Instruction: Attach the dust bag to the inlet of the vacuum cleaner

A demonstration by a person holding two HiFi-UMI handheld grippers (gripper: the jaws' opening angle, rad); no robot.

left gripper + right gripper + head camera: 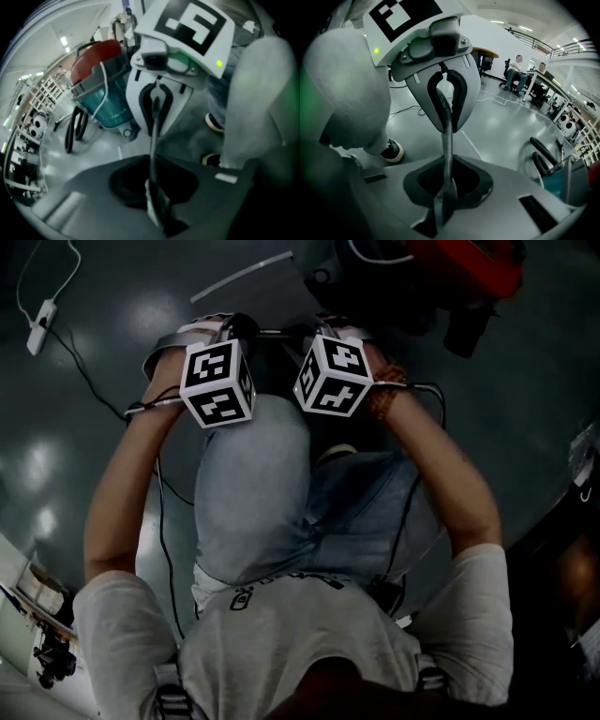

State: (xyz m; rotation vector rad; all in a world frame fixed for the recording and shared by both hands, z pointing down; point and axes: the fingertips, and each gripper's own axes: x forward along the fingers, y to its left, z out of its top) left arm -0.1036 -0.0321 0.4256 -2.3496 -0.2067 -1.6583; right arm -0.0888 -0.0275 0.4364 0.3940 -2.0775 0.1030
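I hold the dust bag [153, 140] [446, 140] stretched between both grippers; it shows only edge-on, as a thin dark strip. In the left gripper view my left gripper [155, 206] is shut on its near end, and the right gripper [157, 101] grips the far end. The right gripper view mirrors this, with my right gripper [443, 206] shut on the strip and the left gripper [443, 91] opposite. In the head view both marker cubes, left [217, 382] and right [334, 373], hang above the person's knee. The vacuum cleaner [101, 79] [450, 273], red lid on a teal drum, stands on the floor beyond.
The person's jeans leg [253, 484] and shoes [213, 123] [391, 151] are directly under the grippers. Black hoses [75, 131] [543, 157] lie by the vacuum. A power strip [39, 329] with its cable lies at the far left. Seated people [515, 70] and shelves [33, 108] are further off.
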